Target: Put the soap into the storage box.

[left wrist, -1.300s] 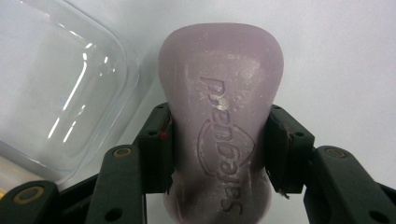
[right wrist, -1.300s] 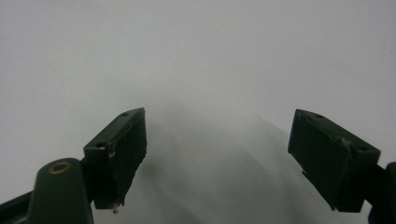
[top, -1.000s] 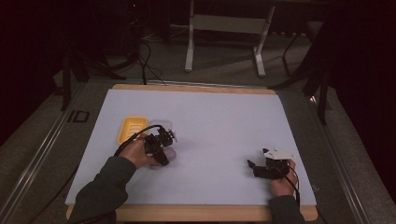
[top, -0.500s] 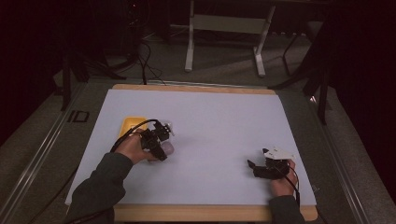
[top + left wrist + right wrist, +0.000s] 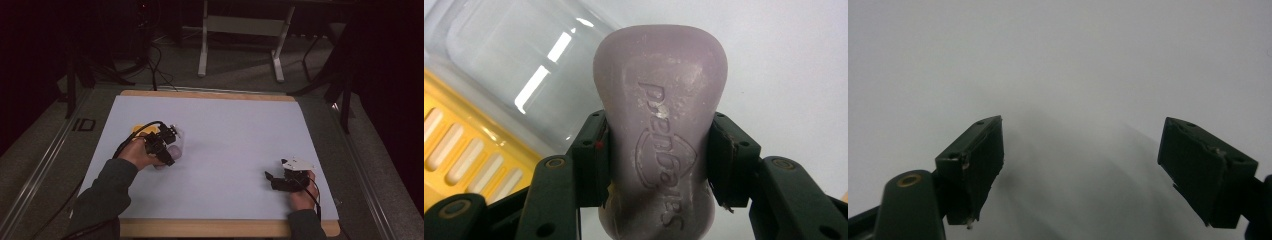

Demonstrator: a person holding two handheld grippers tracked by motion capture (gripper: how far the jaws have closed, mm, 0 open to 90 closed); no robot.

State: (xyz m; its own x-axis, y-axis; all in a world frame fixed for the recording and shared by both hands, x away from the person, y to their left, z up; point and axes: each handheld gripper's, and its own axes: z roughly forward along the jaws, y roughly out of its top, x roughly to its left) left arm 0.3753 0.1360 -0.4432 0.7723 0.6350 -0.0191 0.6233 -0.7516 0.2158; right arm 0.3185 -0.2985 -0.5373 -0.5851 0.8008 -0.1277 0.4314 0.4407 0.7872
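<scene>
Soap bar [image 5: 659, 145] pinched in left gripper [image 5: 659, 165], lifted off the tabletop [image 5: 225, 150] near the soap dish.

Near: pads clamp bar's waist on both narrow sides, embossed face toward camera; long axis runs away from gripper, rounded end pointing forward over the clear lid [image 5: 514, 80] and yellow slotted tray [image 5: 469, 155] just beyond. Bar looks rigid, fairly light, waxy and likely slippery; the narrowed waist is the best hold, it could squirt out if squeezed near the ends. In high view, left gripper [image 5: 162, 145] is left of centre; right gripper [image 5: 285, 180] rests at the near right, jaws spread, nothing between.
</scene>
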